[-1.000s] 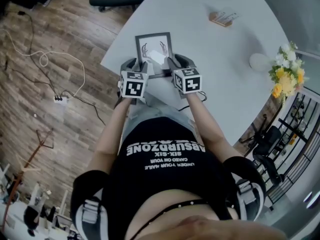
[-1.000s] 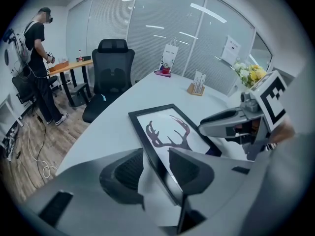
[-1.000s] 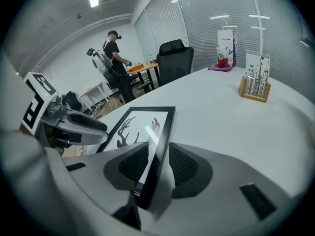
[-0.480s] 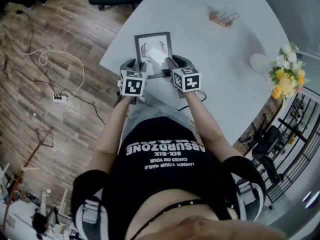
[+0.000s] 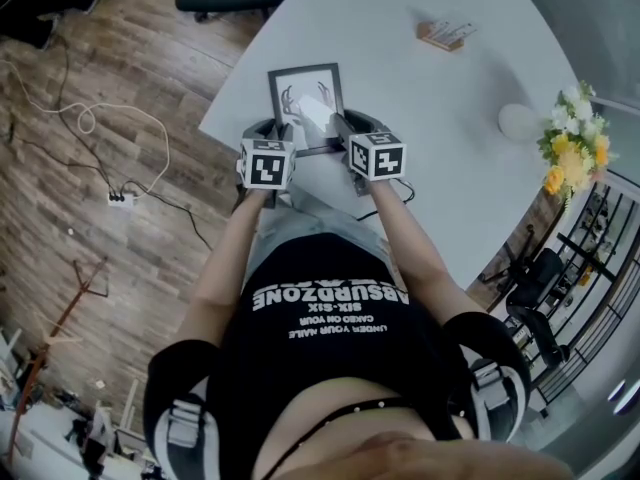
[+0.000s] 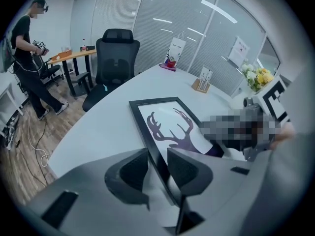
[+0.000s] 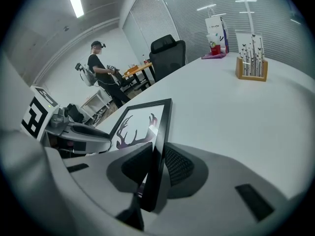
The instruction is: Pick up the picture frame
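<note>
Lower centre, the left gripper (image 5: 273,131) was closing its fingers around the picture frame (image 5: 300,83)'s left edge, gap showing. The frame sat near the counter (image 5: 440,108)'s rim, open surface beyond. The right gripper (image 5: 347,125) was closing too, its fingers pinching the right edge. The grippers hid the frame's near edge.

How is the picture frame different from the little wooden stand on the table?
The picture frame is black, flat and wide; the wooden stand is light brown, small and upright. The frame shows antlers; the stand holds cards. Both sit on the white table.
</note>
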Tool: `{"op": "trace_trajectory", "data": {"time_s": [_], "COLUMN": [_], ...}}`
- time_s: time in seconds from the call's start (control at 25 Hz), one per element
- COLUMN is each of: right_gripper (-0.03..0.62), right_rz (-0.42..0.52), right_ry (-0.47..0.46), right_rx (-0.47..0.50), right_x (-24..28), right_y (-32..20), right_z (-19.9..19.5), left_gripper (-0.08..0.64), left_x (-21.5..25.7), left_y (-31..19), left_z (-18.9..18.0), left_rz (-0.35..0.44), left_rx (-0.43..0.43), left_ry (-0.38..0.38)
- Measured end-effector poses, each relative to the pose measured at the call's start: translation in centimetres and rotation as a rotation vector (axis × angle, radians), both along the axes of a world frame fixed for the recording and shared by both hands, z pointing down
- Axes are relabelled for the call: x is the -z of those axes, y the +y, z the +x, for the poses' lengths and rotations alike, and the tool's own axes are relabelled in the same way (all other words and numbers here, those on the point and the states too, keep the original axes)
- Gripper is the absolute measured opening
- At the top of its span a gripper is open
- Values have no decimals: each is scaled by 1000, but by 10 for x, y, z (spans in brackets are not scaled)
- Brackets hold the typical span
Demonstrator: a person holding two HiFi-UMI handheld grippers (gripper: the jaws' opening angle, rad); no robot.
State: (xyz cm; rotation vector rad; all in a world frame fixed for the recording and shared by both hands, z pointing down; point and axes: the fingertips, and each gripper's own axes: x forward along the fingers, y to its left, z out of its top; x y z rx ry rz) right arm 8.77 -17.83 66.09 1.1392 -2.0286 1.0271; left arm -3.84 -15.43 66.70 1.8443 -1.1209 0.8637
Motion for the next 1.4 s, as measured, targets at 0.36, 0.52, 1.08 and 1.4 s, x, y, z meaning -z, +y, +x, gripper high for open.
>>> {"op": "trace_trajectory", "data": {"time_s": [0.36,0.52,1.08,1.4], "right_gripper": [89,89,89,87], "right_rz": [2,26,131,224], "right_ry": [-1,0,-3,-12], "right_rx": [-10,-14,-36,-47], "right_x": [12,22,70,106], "right_y": [2,1,-1,2], "right_z": [-5,-9,-7,-9], "left_gripper": [114,112,112,112], "left_x": [14,23,68,105], "left_y": [-1,-3,-7,-5], "left_z": [-7,-11,-10,-13], "left_rz": [14,35,140,229], "left_rx": [15,10,0,0], "left_ry": [14,15,29,28]}}
